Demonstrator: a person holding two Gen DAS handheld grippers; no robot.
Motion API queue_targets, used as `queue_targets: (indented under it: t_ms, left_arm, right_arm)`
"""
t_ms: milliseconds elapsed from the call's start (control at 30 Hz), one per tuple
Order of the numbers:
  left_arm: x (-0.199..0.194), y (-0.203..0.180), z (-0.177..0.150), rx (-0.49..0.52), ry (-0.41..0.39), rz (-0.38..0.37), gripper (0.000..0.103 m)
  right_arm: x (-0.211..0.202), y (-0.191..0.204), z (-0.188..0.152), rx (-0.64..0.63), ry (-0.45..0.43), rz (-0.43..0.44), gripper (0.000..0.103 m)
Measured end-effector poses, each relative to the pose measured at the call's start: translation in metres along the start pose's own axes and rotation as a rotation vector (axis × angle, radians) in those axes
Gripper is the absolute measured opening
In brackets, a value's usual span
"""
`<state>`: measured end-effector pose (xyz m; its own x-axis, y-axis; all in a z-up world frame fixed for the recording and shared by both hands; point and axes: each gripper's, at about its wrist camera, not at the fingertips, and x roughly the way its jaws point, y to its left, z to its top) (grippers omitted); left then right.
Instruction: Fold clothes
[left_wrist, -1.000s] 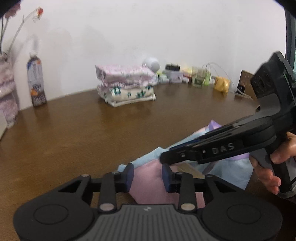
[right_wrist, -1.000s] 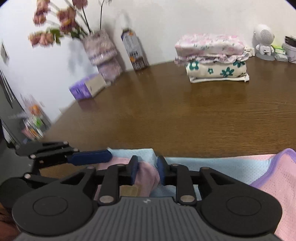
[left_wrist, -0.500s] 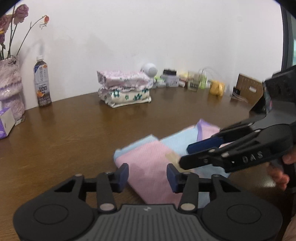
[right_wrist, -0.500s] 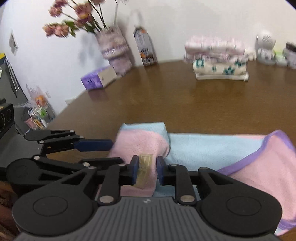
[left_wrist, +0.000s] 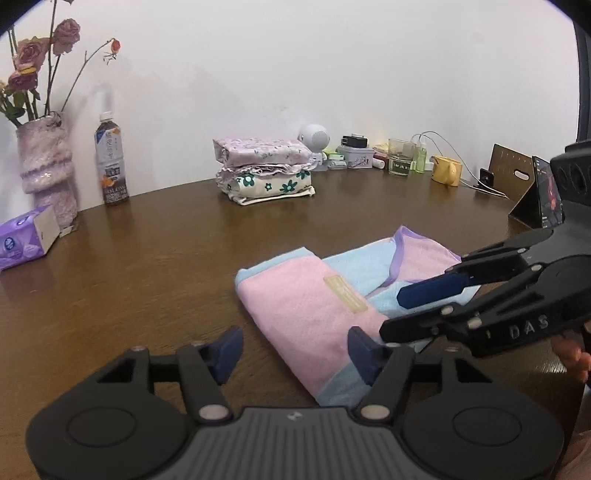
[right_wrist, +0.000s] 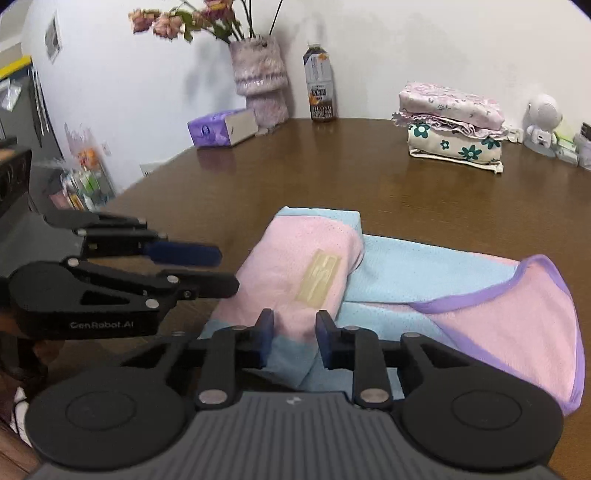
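A pink and light-blue garment (left_wrist: 295, 295) lies partly folded on the brown table (left_wrist: 147, 258). Its pink folded-over part carries a beige label (left_wrist: 345, 293), and a purple-trimmed pink flap (right_wrist: 517, 314) lies flat to the right. My left gripper (left_wrist: 295, 350) hovers at the garment's near-left corner, wide open and holding nothing. My right gripper (right_wrist: 291, 332) hangs just above the garment's (right_wrist: 314, 258) near edge, fingers apart with nothing pinched. Each gripper shows in the other's view: the right gripper (left_wrist: 391, 312) and the left gripper (right_wrist: 225, 269).
A stack of folded floral clothes (left_wrist: 264, 173) sits at the back of the table. A drink bottle (left_wrist: 110, 162), a vase of flowers (left_wrist: 46, 162) and a purple tissue box (left_wrist: 26, 242) stand at the left. Small items, a yellow mug (left_wrist: 448, 173) and a tablet (left_wrist: 546, 192) line the back right.
Both grippers have drawn back and risen from the garment. The left gripper let go and opened wide. The pink fold now lies flat on the blue part.
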<state>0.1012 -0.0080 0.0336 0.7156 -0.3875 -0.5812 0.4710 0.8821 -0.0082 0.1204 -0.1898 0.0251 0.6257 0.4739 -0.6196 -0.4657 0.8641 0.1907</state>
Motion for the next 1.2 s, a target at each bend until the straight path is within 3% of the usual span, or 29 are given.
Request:
queue_targets:
  t_ms: [33,100,133,200,233,300,367,400,433,467,500,533,567,600,633,700,733,767,967,1100,1200]
  left_arm:
    - [0.002,-0.001,-0.002,-0.009,0.02,-0.004,0.049]
    - [0.002,-0.003,-0.005,-0.035,0.039,0.004,0.053]
    - [-0.003,-0.005,-0.007,-0.041,0.027,0.007,0.059]
    - [-0.01,-0.007,-0.01,-0.057,0.008,0.01,0.059]
    - [-0.01,-0.006,-0.011,-0.075,0.016,0.003,0.049]
    - [-0.009,-0.005,-0.013,-0.109,0.033,-0.011,0.029]
    - [-0.012,-0.004,-0.015,-0.145,0.024,-0.012,0.039]
    - [-0.012,-0.004,-0.015,-0.158,0.021,-0.011,0.055]
    - [-0.01,-0.005,-0.015,-0.165,0.031,-0.018,0.053]
    - [-0.008,-0.005,-0.015,-0.172,0.041,-0.025,0.045]
    - [-0.006,-0.006,-0.016,-0.179,0.05,-0.031,0.032]
    - [-0.005,-0.006,-0.016,-0.189,0.054,-0.04,0.033]
    - [-0.009,-0.006,-0.016,-0.203,0.041,-0.048,0.037]
    - [-0.014,-0.005,-0.015,-0.214,0.018,-0.046,0.051]
    - [-0.019,-0.005,-0.013,-0.227,-0.004,-0.041,0.064]
    - [-0.023,0.0,-0.01,-0.262,-0.03,-0.018,0.069]
    - [-0.019,0.004,-0.01,-0.292,-0.016,-0.019,0.069]
    - [-0.015,0.008,-0.01,-0.322,-0.003,-0.02,0.069]
    - [0.008,0.031,-0.008,-0.494,0.077,-0.025,0.059]
    - [0.018,0.027,-0.011,-0.521,0.106,-0.05,0.033]
    - [0.022,0.024,-0.013,-0.559,0.098,-0.051,0.032]
  right_arm:
    - [-0.005,-0.001,-0.001,0.002,-0.014,-0.001,0.048]
    - [-0.002,-0.001,-0.005,0.008,0.012,0.0,0.035]
    - [0.0,-0.001,-0.006,0.011,0.027,0.001,0.026]
    - [-0.001,-0.002,-0.01,0.024,0.027,0.003,0.029]
    - [-0.002,-0.002,-0.011,0.03,0.025,0.005,0.038]
    - [-0.005,-0.003,-0.015,0.044,0.022,0.007,0.037]
    - [-0.003,-0.004,-0.018,0.06,0.034,0.008,0.022]
    - [-0.004,-0.004,-0.019,0.071,0.029,0.015,0.022]
    - [-0.007,-0.005,-0.02,0.083,0.02,0.022,0.025]
    - [-0.009,-0.006,-0.021,0.095,0.011,0.03,0.036]
    - [-0.01,-0.007,-0.022,0.101,0.004,0.024,0.038]
    - [-0.008,-0.008,-0.022,0.099,0.011,0.012,0.033]
    - [-0.004,-0.008,-0.023,0.1,0.026,0.012,0.02]
    - [0.0,-0.009,-0.025,0.102,0.043,0.014,0.017]
    - [-0.003,-0.009,-0.026,0.107,0.035,0.023,0.018]
    - [-0.014,-0.01,-0.028,0.117,-0.001,0.04,0.029]
    - [-0.023,-0.012,-0.028,0.119,-0.033,0.038,0.051]
    - [-0.028,-0.013,-0.027,0.114,-0.051,0.026,0.059]
    - [-0.041,-0.022,-0.029,0.096,-0.087,-0.024,0.059]
    - [-0.044,-0.033,-0.035,0.116,-0.094,-0.028,0.06]
    - [-0.044,-0.042,-0.037,0.124,-0.098,-0.026,0.06]
